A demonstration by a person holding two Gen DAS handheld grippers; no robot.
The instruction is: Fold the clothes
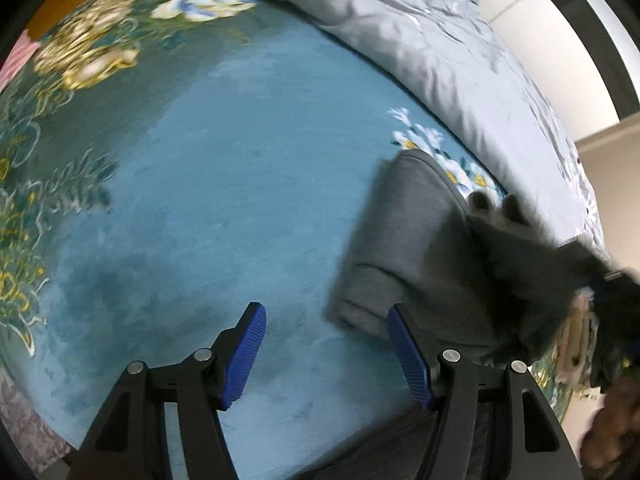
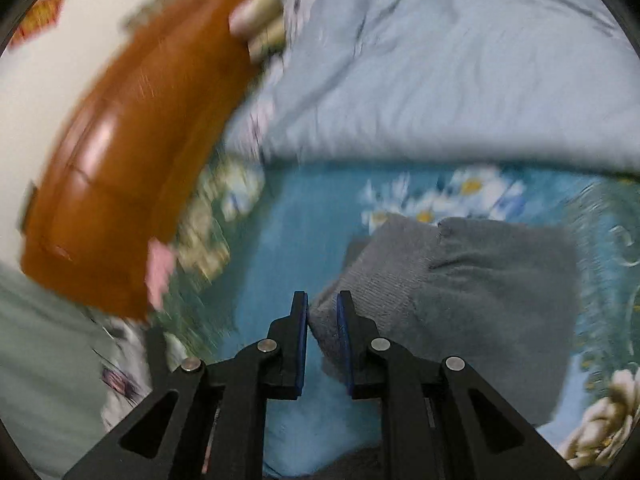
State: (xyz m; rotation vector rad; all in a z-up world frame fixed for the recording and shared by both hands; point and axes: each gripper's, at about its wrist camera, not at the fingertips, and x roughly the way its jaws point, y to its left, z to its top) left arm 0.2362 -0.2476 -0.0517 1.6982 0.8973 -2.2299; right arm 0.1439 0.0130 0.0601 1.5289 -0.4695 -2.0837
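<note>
My right hand-held gripper [image 2: 322, 316] is clamped on the near corner of the grey garment [image 2: 460, 304], its blue pads pinched on a thick edge of several layers. The garment lies as a compact, squarish bundle on the teal floral bedsheet [image 1: 224, 184], near the pale blue quilt [image 1: 420, 40] bunched along the far side. My left hand-held gripper [image 1: 326, 354] hangs with its jaws wide apart and nothing between them, just beside the bundle's left edge.

I judge I'm either carrying a fold over or squaring off a bundle already folded; the blur in the right wrist view fits either. To do it well I'd keep all the layers caught in the pinch, move low and level so the top flap doesn't slide, and use the left pads to pin the opposite edge flat.

Room: the open sheet to the left is wide and bare. The quilt's edge crowds the far side, the wooden headboard [image 2: 132, 152] stands off left, and the bed's edge is close on the right.
</note>
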